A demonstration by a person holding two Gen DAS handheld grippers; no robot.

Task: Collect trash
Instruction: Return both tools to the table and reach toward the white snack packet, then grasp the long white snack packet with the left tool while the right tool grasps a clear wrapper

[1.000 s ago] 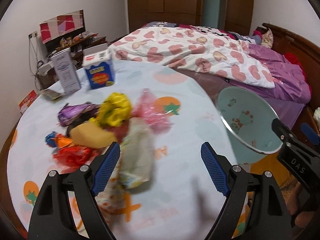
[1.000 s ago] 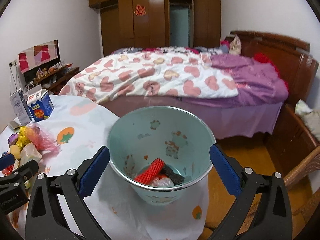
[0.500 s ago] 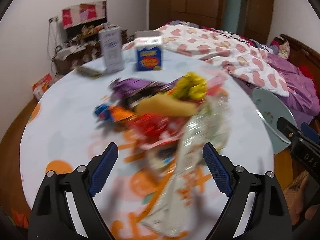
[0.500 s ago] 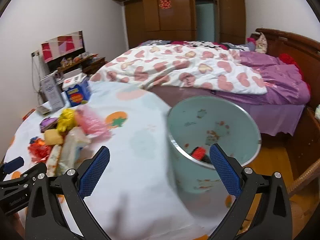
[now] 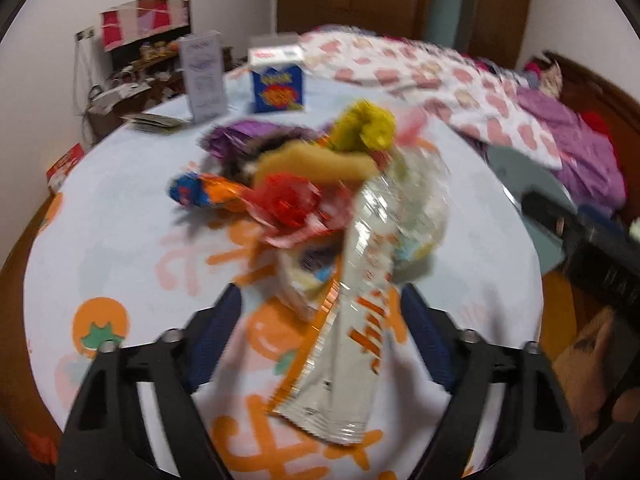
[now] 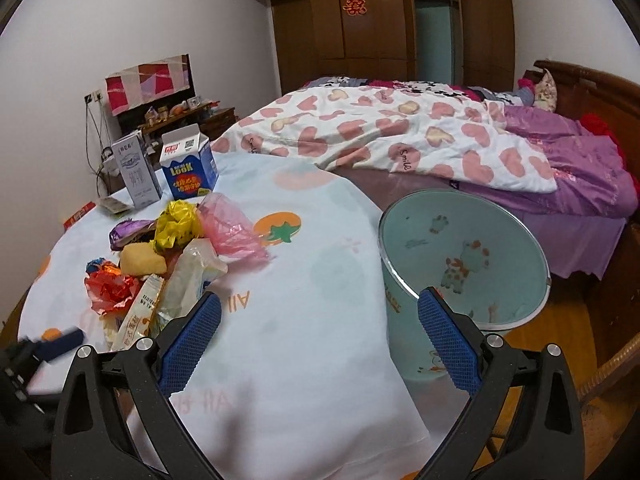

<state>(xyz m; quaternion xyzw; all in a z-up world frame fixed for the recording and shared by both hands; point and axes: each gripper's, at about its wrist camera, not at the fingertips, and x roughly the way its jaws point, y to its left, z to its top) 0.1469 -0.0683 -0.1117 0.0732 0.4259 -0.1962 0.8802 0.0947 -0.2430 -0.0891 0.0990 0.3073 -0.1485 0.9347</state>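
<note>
Left fingers (image 5: pixel 218 340) blurred, bin (image 6: pixel 480 240) contents hidden

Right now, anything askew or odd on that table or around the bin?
The teal bin sits tilted beside the table, mouth angled toward the camera rather than straight up. Trash is heaped on the tablecloth: a long silver-orange wrapper, a red foil wad and a pink bag. Both cartons stand upright.

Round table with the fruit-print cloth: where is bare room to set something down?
Free: the cloth between the crumpled pink plastic bag and the pale-green bin, and the near edge by the open right gripper. Crowded: the wrapper pile before the blue-and-white carton.
</note>
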